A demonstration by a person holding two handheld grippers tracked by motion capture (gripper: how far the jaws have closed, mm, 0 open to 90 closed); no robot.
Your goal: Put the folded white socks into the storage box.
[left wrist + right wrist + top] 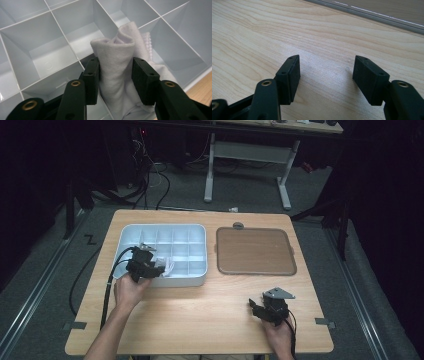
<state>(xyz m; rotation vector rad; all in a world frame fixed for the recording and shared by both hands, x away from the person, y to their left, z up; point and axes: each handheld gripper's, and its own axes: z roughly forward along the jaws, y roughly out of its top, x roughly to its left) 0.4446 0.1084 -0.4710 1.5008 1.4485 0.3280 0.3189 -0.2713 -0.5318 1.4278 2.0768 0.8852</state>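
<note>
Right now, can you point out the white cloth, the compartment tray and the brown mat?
white cloth (pixel 117 62), left gripper view, bunched fold between the tongs.
compartment tray (pixel 165 226), high view, far rim.
brown mat (pixel 255 251), high view, centre of its surface.

soft white cloth (pixel 117 62), glossy plastic tray (pixel 50 50)

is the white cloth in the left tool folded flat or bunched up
Bunched up. The left tool is shut on the white cloth, which rises between its jaws in rounded folds over the divided tray.
</note>
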